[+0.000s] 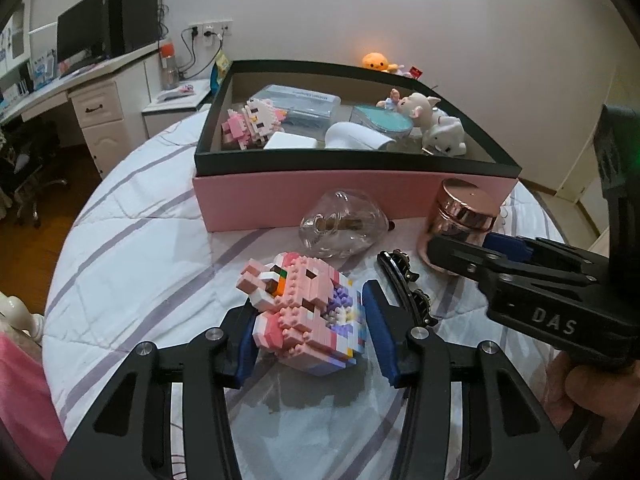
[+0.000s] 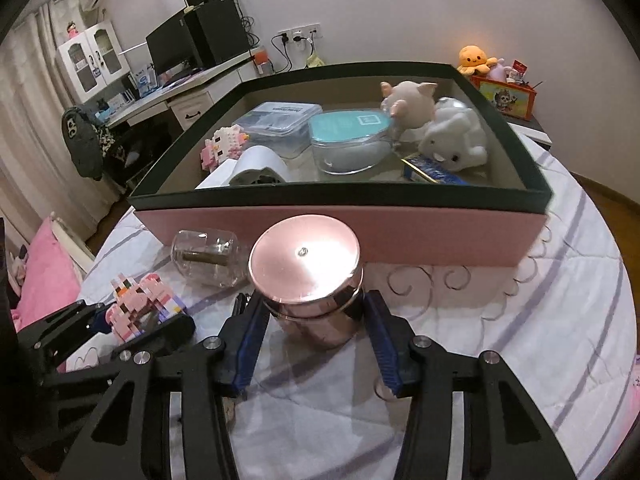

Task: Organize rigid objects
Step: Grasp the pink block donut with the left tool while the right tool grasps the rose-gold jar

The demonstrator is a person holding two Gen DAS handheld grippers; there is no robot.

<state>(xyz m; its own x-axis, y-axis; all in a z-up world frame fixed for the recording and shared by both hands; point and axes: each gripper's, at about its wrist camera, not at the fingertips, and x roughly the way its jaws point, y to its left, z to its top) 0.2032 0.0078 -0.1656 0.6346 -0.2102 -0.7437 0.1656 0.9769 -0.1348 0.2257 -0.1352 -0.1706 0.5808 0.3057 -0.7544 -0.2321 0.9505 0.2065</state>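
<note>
Downward, both fingers (image 1: pixel 376 322) tilt, straddling toys.

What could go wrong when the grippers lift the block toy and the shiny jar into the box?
The block toy lies tilted between the left gripper fingers, so bricks might snap off or it could twist loose. The jar looks smooth and shiny, so it may slip from the right gripper. The box wall is tall and already crowded inside, so either thing could bump the rim or land on the toys there.
</note>
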